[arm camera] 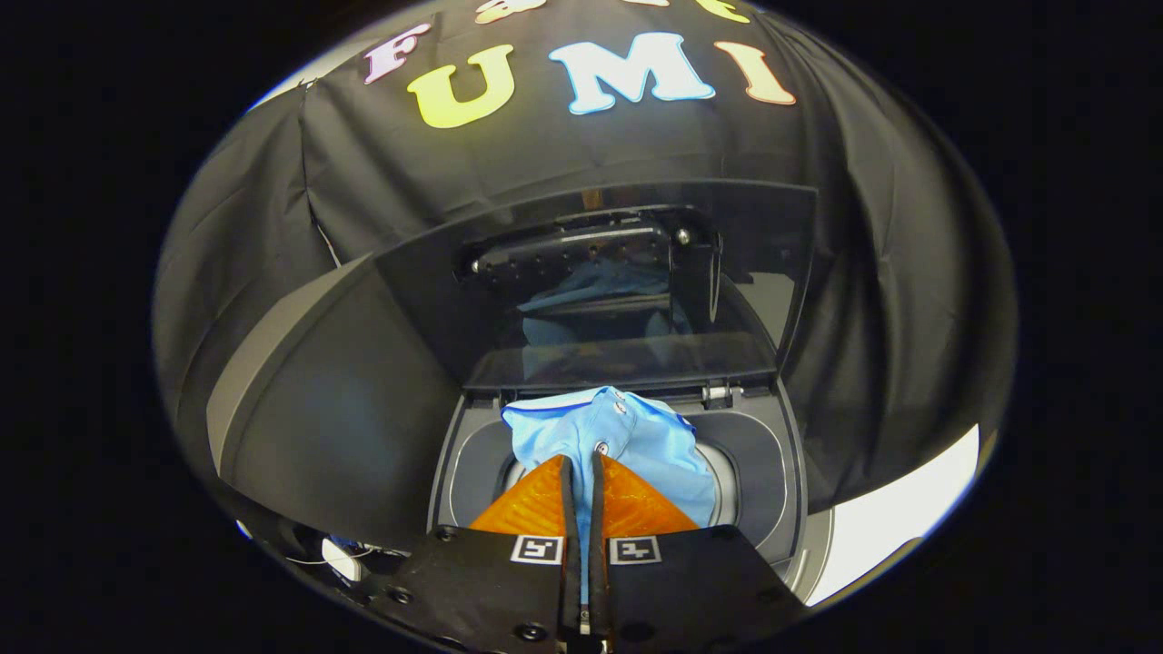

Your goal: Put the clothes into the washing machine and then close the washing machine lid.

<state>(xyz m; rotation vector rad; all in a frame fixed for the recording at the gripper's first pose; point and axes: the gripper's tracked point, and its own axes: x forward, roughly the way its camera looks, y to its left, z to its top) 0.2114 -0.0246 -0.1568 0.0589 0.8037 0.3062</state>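
The tool (581, 468), its fingers pressed nearly together, pinches a fold of a light blue shirt (627, 436) with snap buttons, holding it directly over the round drum opening (727, 481) of a top-loading washing machine (345, 427), apparently so the garment will fall straight in once freed. Beyond, the dark glass lid (627, 272) stands raised, leaving the mouth clear; closing it looks like the later step.

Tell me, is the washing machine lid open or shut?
Open: the lid stands raised behind the drum opening, blue shirt hanging above it.
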